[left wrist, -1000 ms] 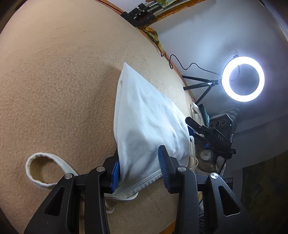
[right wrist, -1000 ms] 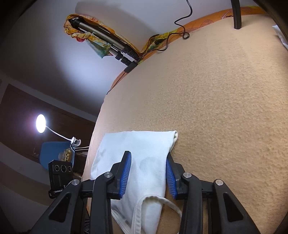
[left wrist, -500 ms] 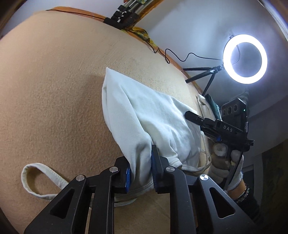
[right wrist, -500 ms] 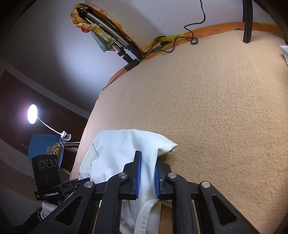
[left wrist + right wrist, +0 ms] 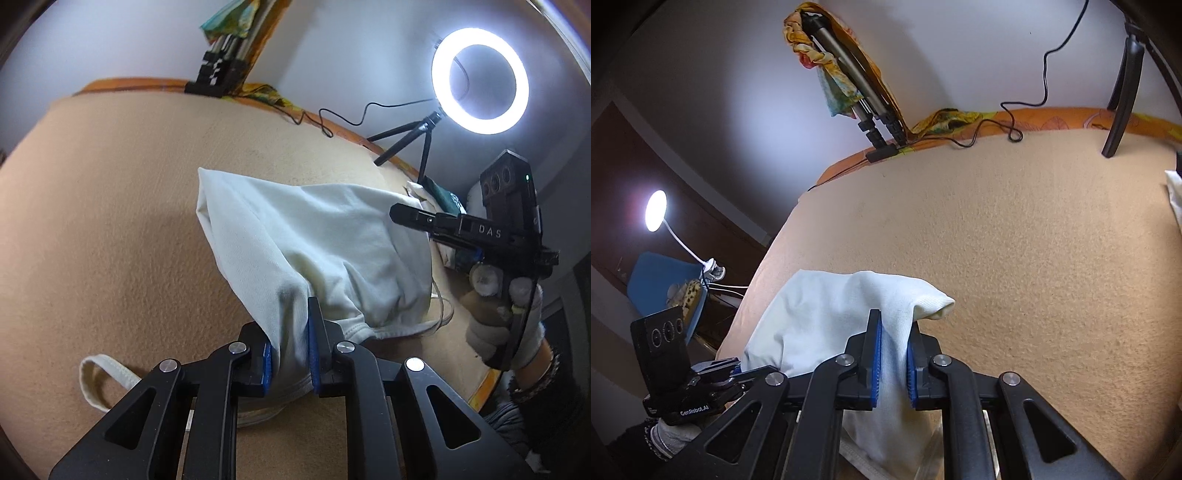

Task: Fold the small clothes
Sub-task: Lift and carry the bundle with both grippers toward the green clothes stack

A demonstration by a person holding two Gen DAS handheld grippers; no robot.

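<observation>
A small white garment [image 5: 314,243] lies on the tan blanket [image 5: 110,221], its near edge lifted. My left gripper [image 5: 290,354] is shut on the garment's near edge, and a loose strap loop [image 5: 99,380] trails to its left. My right gripper [image 5: 894,354] is shut on the other end of the same garment [image 5: 820,317], holding it raised off the blanket. In the left wrist view the right gripper [image 5: 413,218] shows at the garment's far side, held by a gloved hand [image 5: 502,325].
A lit ring light [image 5: 480,81] on a small tripod stands at the blanket's far right edge, with a cable [image 5: 343,118]. A folded tripod [image 5: 864,99] leans on the wall. Other clothes [image 5: 436,195] lie near the ring light. A desk lamp [image 5: 657,210] glows off the bed.
Both grippers went from open around the garment's edge to shut on it, then lifted it, so the cloth now bunches and rises off the blanket.
</observation>
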